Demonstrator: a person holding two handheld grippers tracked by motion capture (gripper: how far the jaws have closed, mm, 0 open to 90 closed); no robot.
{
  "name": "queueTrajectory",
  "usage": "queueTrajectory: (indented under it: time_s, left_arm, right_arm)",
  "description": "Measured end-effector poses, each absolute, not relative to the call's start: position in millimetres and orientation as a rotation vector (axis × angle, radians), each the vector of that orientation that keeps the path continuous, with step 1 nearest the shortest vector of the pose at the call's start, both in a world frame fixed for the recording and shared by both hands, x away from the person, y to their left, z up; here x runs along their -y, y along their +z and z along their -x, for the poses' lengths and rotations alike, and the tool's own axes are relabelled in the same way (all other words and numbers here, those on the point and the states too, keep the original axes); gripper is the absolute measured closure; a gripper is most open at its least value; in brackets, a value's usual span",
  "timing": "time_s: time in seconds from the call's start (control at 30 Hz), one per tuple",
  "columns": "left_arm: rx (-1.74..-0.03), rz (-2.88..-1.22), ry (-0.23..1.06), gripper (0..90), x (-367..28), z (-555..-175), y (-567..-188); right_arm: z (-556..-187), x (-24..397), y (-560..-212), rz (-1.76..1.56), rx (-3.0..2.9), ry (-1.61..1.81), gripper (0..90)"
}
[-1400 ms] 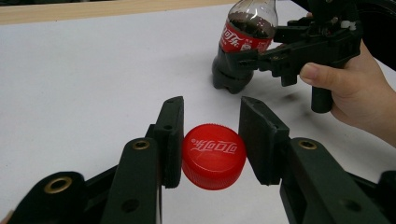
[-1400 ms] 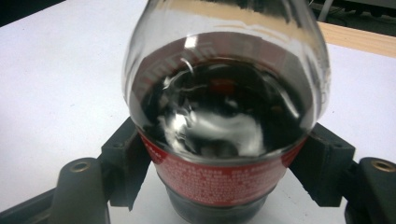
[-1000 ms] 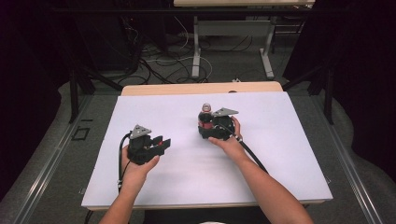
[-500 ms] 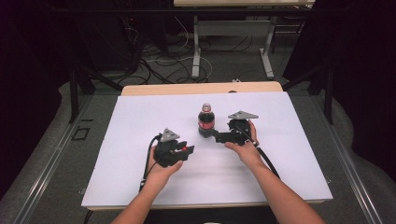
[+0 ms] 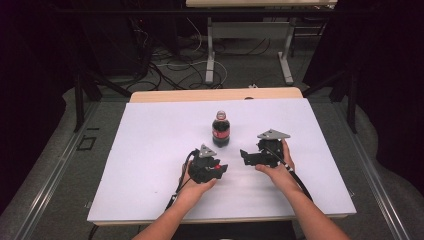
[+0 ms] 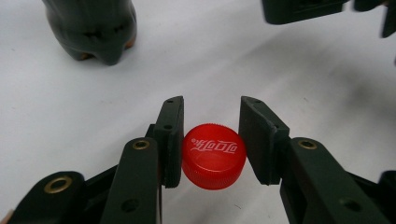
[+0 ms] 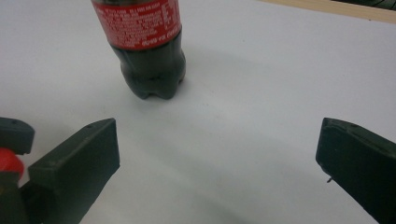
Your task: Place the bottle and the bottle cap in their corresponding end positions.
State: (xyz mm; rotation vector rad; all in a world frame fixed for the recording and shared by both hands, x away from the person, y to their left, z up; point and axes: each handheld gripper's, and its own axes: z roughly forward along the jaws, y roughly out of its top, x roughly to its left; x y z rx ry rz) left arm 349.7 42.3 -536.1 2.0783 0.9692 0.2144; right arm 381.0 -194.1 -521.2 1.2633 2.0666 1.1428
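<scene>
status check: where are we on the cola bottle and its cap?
Done: the red cap is off; the cola bottle stands uncapped on the white table. In hand: the left gripper clamps the cap just above the table. The right gripper is open and empty, its jaws having just been opening. Left: probably setting the cap down.

A white-topped table (image 5: 150,150) with a bare wooden strip (image 5: 200,95) along its far edge stands on a grey floor (image 5: 60,165). A cola bottle (image 5: 221,129) with a red label stands upright on the white surface, near the middle.
</scene>
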Motion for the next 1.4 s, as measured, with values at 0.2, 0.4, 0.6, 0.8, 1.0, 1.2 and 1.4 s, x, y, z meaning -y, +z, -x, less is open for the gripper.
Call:
queueTrajectory:
  time_s: [0.2,0.4,0.6,0.8,1.0,1.2,1.4]
  left_arm:
    - [-0.967,-2.113,0.207,61.6,-35,-353,-550]
    - [-0.987,-2.125,0.227,61.1,-32,-355,-556]
    - [-1.006,-2.111,0.236,49.1,-37,-358,-552]
    - [-1.031,-2.066,0.27,40.8,-56,-360,-537]
    - [-1.083,-1.985,0.296,35.1,-95,-365,-519]
    - [-1.167,-1.894,0.283,31.8,-138,-369,-510]
    - [-1.146,-1.848,0.344,31.0,-174,-368,-506]
  right_arm:
    - [-372,207,-518,-1.316,-2.027,1.169,0.0]
    - [-372,216,-518,-1.337,-1.995,1.207,0.0]
    - [-373,217,-519,-1.344,-1.993,1.206,0.0]
    - [-372,219,-520,-1.346,-1.997,1.197,0.0]
    - [-371,222,-521,-1.338,-1.995,1.192,0.0]
    - [-370,225,-523,-1.353,-1.99,1.189,0.0]
    - [-369,229,-523,-1.371,-1.98,1.189,0.0]
